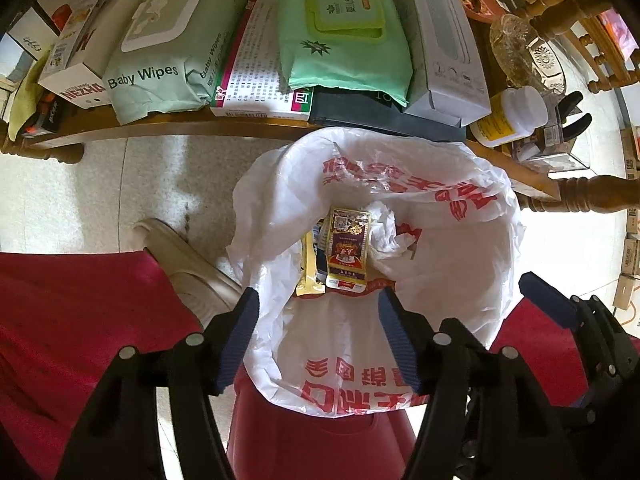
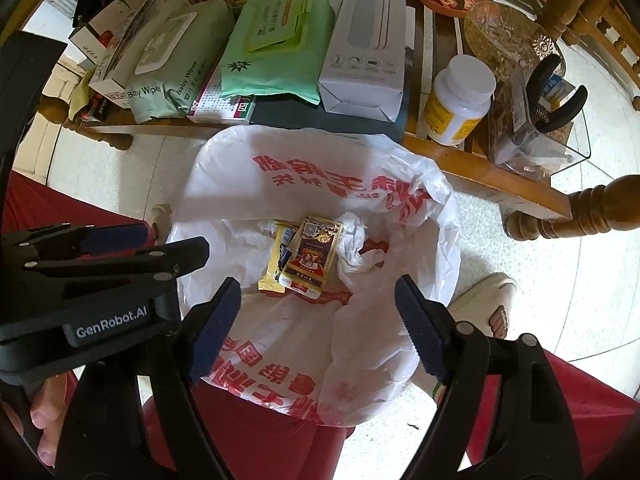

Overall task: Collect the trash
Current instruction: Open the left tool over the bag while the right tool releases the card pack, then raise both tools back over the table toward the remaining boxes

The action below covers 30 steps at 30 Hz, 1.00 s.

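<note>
Both tools, left tool [image 1: 318, 336] and right tool [image 2: 318, 326], hang jaws apart and empty; the purple-and-gold printed packet [image 1: 347, 249] lies at 12 o'clock below them inside the white red-lettered plastic bag [image 1: 452, 264], long axis 12-to-6, roughly equally near both

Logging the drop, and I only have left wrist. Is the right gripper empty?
Observer: Yes. The right gripper is open above the bag, with nothing between its pads.
Operator: Floor on that side?
Observer: A foot in a pale slipper stands next to the bag.
Operator: How is the left unit held?
Observer: Bare fingers show beneath the body of the left gripper.
</note>
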Tool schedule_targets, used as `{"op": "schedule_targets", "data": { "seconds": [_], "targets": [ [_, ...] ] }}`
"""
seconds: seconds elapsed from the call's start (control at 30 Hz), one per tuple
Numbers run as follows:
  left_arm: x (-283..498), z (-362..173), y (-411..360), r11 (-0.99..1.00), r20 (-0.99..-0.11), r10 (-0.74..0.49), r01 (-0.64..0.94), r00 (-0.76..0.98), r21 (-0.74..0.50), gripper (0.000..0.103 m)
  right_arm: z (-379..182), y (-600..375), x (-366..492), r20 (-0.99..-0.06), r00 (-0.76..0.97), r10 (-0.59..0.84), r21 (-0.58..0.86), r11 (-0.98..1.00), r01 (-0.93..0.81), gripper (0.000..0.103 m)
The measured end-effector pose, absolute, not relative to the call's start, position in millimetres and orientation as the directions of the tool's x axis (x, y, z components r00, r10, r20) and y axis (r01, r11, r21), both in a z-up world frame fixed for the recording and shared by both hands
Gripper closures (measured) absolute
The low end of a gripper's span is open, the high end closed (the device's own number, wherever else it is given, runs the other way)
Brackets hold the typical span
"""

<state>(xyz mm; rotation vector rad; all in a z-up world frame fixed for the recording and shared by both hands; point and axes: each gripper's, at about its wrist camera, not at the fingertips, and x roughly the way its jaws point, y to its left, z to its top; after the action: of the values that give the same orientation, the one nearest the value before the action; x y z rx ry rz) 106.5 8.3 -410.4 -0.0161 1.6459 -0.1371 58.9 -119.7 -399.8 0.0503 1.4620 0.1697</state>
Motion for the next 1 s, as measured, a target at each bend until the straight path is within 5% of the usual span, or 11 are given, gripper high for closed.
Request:
{"op": "schedule_targets", "data": {
  "seconds": [0.57,1.0],
  "targets": [
    [75,-303,57,0.994,-0.997,-0.068,0.089,0.025,-0.066,0.024,-316,-124,16,-0.959,0.196,0.207,0.183,0.974,-0.134,0.019],
    [107,-106,57,0.868,-0.936,-0.098,0.489,0.339,0.086,0.011,-132,-153,24,-0.88,0.419,0.224,0.104,0.951,-0.291,0.014]
  ]
}}
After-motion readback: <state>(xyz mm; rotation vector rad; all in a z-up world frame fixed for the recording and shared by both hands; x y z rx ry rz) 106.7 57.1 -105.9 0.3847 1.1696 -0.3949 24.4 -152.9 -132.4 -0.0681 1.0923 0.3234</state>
